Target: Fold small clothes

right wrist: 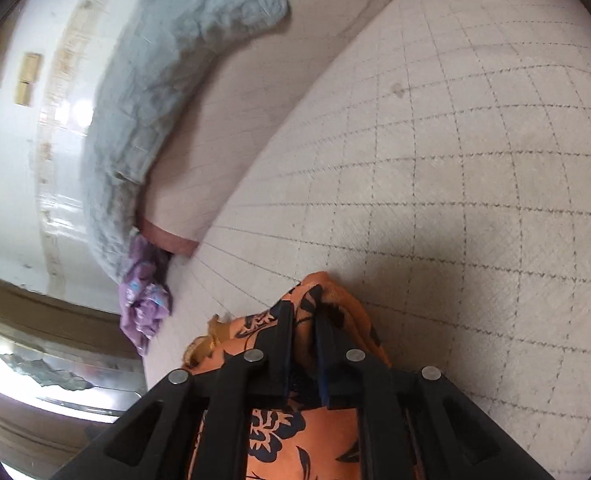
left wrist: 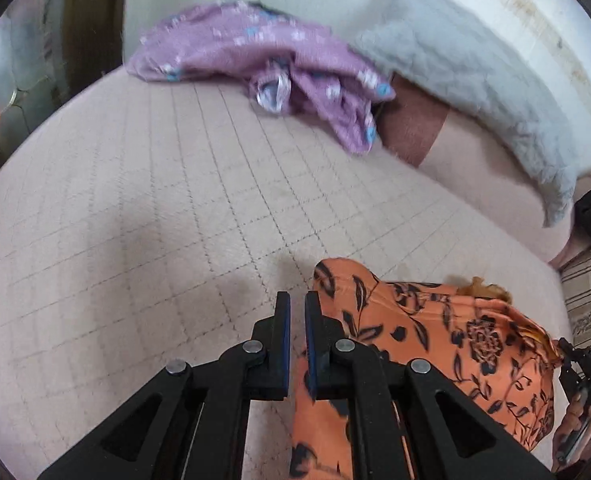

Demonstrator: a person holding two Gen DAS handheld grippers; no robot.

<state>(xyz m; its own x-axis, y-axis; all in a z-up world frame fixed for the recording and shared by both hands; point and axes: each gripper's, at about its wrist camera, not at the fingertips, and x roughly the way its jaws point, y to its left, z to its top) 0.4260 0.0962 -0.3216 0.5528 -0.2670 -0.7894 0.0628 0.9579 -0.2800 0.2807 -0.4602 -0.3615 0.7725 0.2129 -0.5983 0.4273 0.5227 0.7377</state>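
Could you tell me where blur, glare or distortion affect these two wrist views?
Left wrist view: the purple garment and grey pillow are smeared by blur, while the left gripper is sharp; fisheye bends the quilted bedspread lines. Right wrist view: glare blows out the glossy wall, the pillow is blurred, and the orange floral garment is crisp.
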